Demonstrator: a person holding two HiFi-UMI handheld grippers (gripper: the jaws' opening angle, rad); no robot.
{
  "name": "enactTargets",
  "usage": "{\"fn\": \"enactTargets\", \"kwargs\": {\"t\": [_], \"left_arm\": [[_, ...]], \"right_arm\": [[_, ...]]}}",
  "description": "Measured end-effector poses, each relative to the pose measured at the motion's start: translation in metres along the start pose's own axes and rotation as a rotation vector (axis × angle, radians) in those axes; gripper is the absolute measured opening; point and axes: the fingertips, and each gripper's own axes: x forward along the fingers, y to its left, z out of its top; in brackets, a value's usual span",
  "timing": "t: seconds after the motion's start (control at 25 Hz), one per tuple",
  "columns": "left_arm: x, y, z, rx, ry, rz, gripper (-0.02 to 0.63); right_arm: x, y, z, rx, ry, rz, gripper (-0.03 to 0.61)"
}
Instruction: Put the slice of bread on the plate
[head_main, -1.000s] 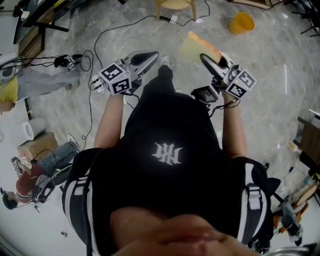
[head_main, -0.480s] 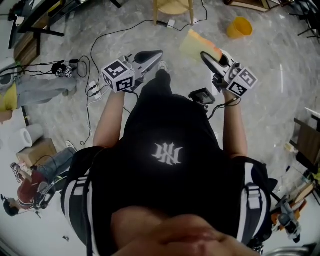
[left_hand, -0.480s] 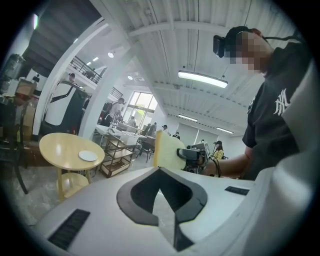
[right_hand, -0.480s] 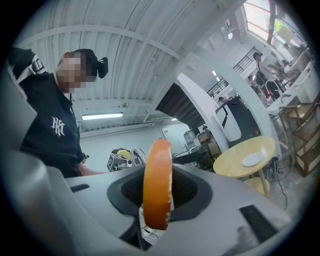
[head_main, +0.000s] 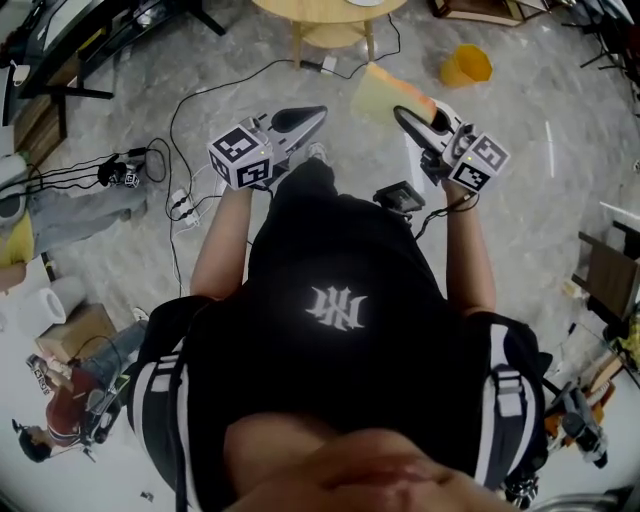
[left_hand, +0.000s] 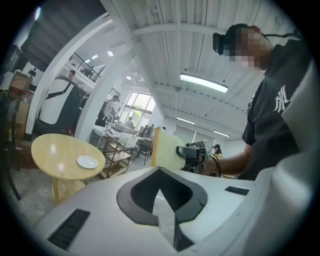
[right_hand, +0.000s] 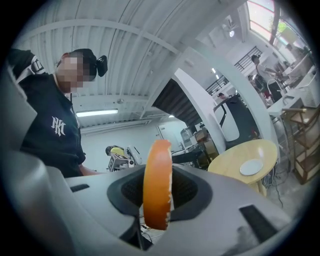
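Your right gripper (head_main: 405, 118) had its jaws clamped on the slice of bread (right_hand: 158, 182). They pinched it at the lower end, so it stood up edge-on with the orange crust facing the gripper's camera. Your left gripper (head_main: 316, 113) had its jaws together with nothing in them. You held both out in front of you, over the grey floor (head_main: 540, 190). The white plate (left_hand: 87, 161) sat on the round yellow desk (left_hand: 50, 150) ahead, well apart from the bread.
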Motion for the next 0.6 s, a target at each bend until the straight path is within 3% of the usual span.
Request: {"fn": "enactTargets", "kwargs": {"t": [0.6], "left_arm": [[0.022,0.118,0.063,0.005,0.013,-0.028,0.012]], "right_arm": [[0.069,-0.088,0.065,-0.005,-0.042,-0.033,0.098]]}}
